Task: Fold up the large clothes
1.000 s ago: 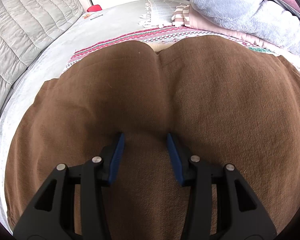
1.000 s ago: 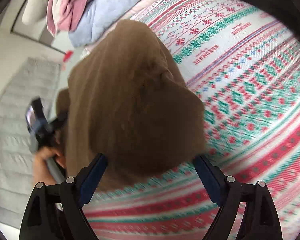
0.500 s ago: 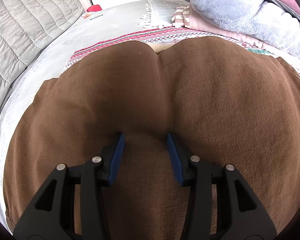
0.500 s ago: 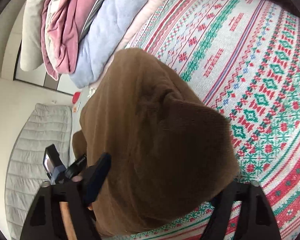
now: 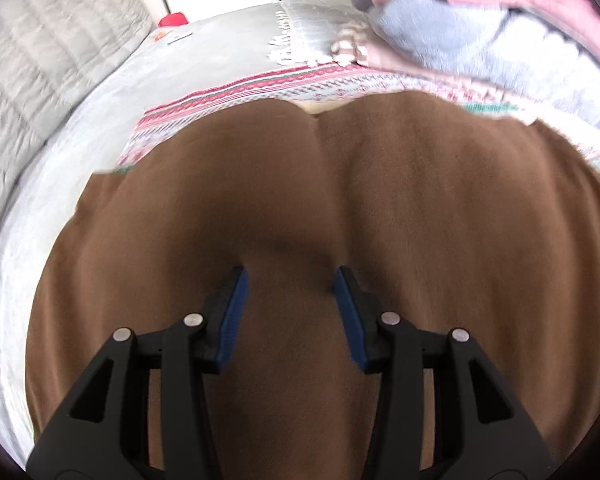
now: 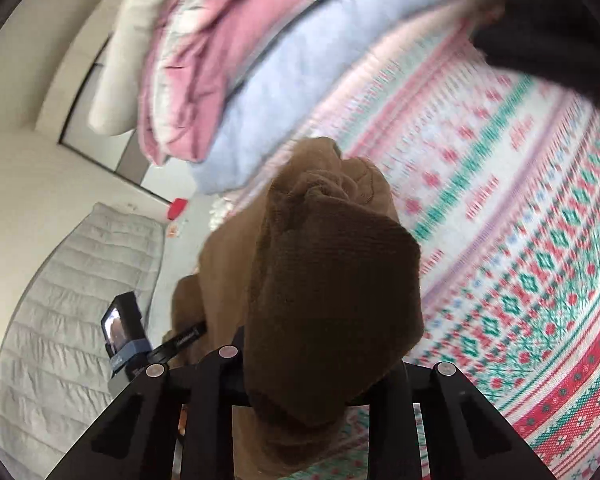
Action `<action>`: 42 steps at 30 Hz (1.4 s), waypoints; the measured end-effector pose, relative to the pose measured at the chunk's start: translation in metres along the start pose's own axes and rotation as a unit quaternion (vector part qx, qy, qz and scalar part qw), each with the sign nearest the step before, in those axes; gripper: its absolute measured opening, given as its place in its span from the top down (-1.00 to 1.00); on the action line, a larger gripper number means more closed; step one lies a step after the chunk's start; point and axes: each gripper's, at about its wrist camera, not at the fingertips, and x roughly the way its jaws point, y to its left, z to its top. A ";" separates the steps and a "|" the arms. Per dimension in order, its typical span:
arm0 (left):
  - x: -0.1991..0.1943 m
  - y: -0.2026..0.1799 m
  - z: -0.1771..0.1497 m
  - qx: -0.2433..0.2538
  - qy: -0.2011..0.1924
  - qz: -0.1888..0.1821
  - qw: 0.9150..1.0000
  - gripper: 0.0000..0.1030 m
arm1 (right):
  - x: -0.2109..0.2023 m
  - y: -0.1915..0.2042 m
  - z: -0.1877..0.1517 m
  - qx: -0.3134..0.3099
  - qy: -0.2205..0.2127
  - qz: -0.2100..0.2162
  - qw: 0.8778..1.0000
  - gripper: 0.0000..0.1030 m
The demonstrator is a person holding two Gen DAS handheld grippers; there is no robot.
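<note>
A large brown garment (image 5: 420, 200) lies spread over a patterned blanket (image 5: 236, 92) on the bed. In the left wrist view my left gripper (image 5: 290, 280) is shut on a thick ridge of the brown cloth, with creases running out from its blue pads (image 5: 232, 312). In the right wrist view a corner of the brown garment (image 6: 332, 280) is lifted and bunched over my right gripper (image 6: 320, 364). Its jaws are closing on the cloth, which hides the pads. The left gripper's camera block (image 6: 124, 332) shows at the garment's far side.
Folded pink and light-blue bedding (image 6: 260, 80) is stacked at the blanket's far edge, also seen as a blue pile (image 5: 480, 40). A grey quilted pad (image 5: 40, 80) runs along the left. A small red object (image 5: 173, 20) sits far back. Something dark (image 6: 560, 20) fills the upper right.
The right gripper's jaws have closed in on the garment's corner, lifted it and tilted up, bunching the cloth. The left gripper has risen slightly, still on its fold.
</note>
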 end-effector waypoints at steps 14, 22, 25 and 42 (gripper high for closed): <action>-0.057 -0.040 -0.116 0.091 -0.014 0.019 0.996 0.14 | -0.004 0.044 -0.001 -0.045 -0.035 0.014 0.998 0.55; -0.080 -0.050 -0.146 0.106 -0.027 0.015 0.994 0.13 | -0.007 0.051 -0.005 -0.047 -0.045 0.003 0.998 0.56; -0.075 -0.043 -0.145 0.077 -0.022 0.000 0.997 0.13 | -0.006 0.060 -0.012 -0.071 -0.050 -0.005 0.996 0.56; -0.105 0.013 -0.159 0.029 -0.018 -0.116 0.993 0.11 | -0.003 0.056 -0.016 -0.062 -0.079 -0.055 0.993 0.56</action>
